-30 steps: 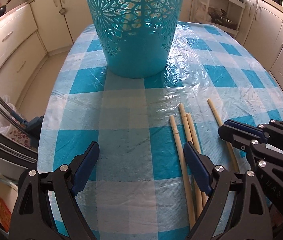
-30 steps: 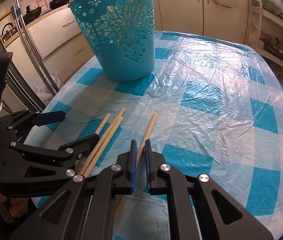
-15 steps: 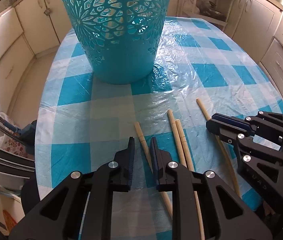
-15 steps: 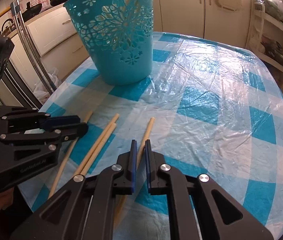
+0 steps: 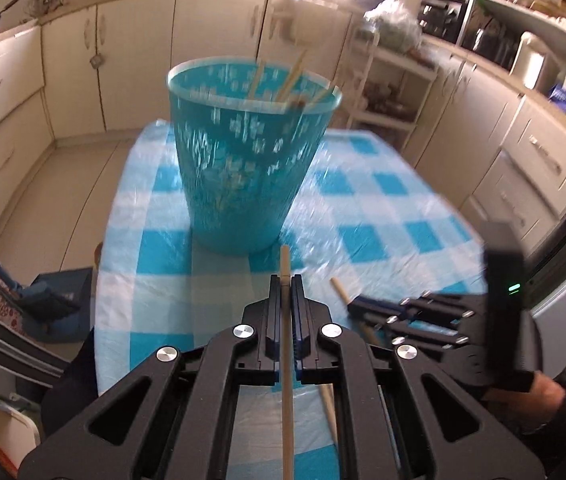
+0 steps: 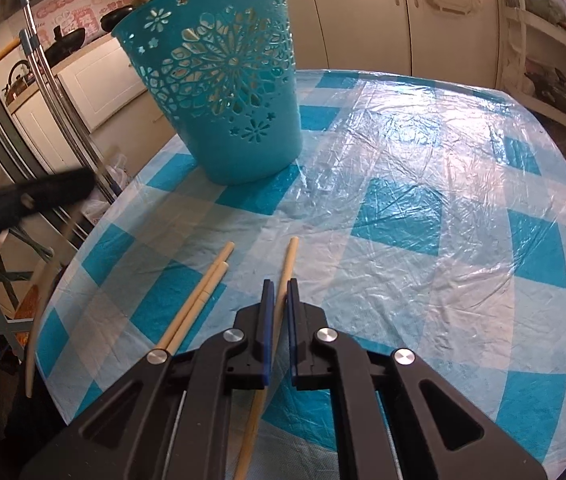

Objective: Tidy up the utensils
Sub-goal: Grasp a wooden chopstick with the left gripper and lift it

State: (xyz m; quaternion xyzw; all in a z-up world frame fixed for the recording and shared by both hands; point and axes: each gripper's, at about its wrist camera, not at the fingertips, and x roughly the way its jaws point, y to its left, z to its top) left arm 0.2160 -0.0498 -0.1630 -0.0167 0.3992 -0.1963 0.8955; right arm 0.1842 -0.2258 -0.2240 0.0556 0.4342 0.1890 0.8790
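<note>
Already several chopsticks (image 5: 293, 76) stand inside the turquoise cut-out basket (image 5: 243, 168), their tips poking above its rim, so part of the sorting looks done. The left gripper (image 5: 285, 286) is clamped narrow on one more chopstick (image 5: 285, 360), which runs straight out between its pads toward the basket and appears lifted off the checked tablecloth (image 6: 423, 184). The right gripper (image 6: 277, 292) is pinched nearly closed around another chopstick (image 6: 287, 268) that still seems to lie on the cloth. Just beside it, a pair of chopsticks (image 6: 203, 300) rests untouched on the table. By my reckoning four sticks remain outside the basket: two gripped, two waiting.
</note>
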